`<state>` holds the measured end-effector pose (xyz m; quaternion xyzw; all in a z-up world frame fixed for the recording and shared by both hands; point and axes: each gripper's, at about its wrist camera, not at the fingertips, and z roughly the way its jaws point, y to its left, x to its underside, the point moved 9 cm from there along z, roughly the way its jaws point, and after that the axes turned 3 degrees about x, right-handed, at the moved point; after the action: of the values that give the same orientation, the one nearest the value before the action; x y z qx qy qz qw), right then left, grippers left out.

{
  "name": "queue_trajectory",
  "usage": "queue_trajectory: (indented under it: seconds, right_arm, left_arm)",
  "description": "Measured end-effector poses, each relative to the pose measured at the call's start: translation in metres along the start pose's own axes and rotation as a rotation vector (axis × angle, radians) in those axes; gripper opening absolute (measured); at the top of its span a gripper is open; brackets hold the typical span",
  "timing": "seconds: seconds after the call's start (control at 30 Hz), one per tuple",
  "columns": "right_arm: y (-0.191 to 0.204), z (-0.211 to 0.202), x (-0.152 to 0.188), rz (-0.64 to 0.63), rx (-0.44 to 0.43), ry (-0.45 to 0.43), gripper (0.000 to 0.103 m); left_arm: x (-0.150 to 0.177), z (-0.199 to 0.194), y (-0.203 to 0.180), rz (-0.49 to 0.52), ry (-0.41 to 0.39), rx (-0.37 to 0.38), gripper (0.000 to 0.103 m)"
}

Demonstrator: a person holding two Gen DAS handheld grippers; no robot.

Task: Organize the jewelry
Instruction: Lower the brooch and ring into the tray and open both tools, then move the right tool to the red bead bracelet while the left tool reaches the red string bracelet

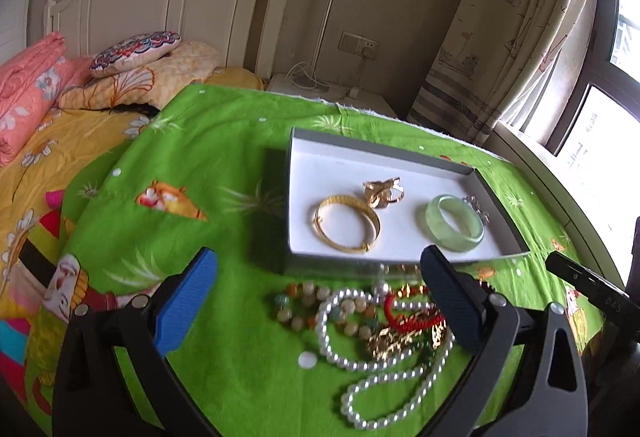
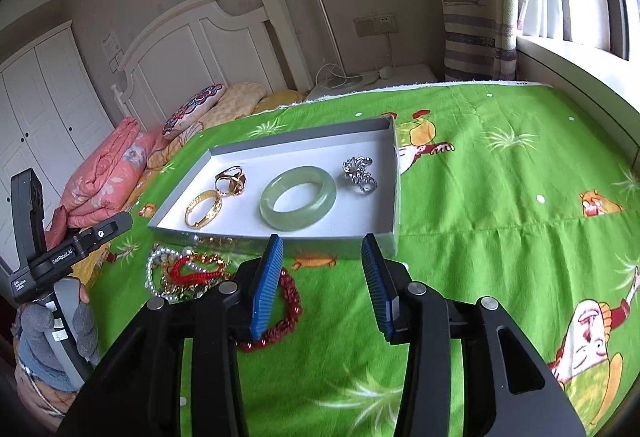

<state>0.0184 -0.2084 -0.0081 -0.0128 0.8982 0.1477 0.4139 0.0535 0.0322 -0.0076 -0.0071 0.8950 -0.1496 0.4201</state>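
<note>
A shallow white tray (image 1: 320, 157) (image 2: 256, 153) lies on the green cloth. It holds a gold bangle (image 1: 346, 223) (image 2: 203, 213), a gold ring (image 1: 383, 191) (image 2: 230, 179), a jade bangle (image 1: 450, 223) (image 2: 298, 197) and a silver ring (image 1: 477, 208) (image 2: 359, 173). In front of the tray lies a tangled pile: a pearl necklace (image 1: 376, 389) (image 2: 154, 277), a red cord bracelet (image 1: 412, 319) (image 2: 196, 269), stone beads (image 1: 304, 303) and gold chains. A dark red bead bracelet (image 2: 288, 309) lies under my right gripper (image 2: 322, 269). My left gripper (image 1: 320, 289) hangs over the pile. Both are open and empty.
The green cartoon cloth (image 1: 224, 165) (image 2: 500, 197) covers a bed with pillows (image 1: 136, 51) and a pink quilt (image 2: 116, 173) at the head. A nightstand (image 1: 332, 93) and a window sill (image 2: 580, 77) border it. The left gripper's body (image 2: 60, 253) shows at the right view's left edge.
</note>
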Motion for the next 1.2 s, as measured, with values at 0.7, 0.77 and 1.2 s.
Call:
queue_trajectory:
  seconds: [0.7,0.77,1.2]
  right_arm:
    - [0.038,0.032,0.041,-0.162,0.061,0.149,0.043]
    - [0.042,0.04,0.042,-0.189,0.092,0.172,0.043]
    - [0.047,0.044,0.056,-0.309,0.151,0.195,0.019]
  left_arm:
    - [0.032,-0.015,0.002,-0.077,-0.016,0.178,0.1]
    - [0.032,-0.016,0.001,-0.078,-0.018,0.182,0.1]
    - [0.036,-0.016,-0.013,-0.016,0.003,0.206,0.1]
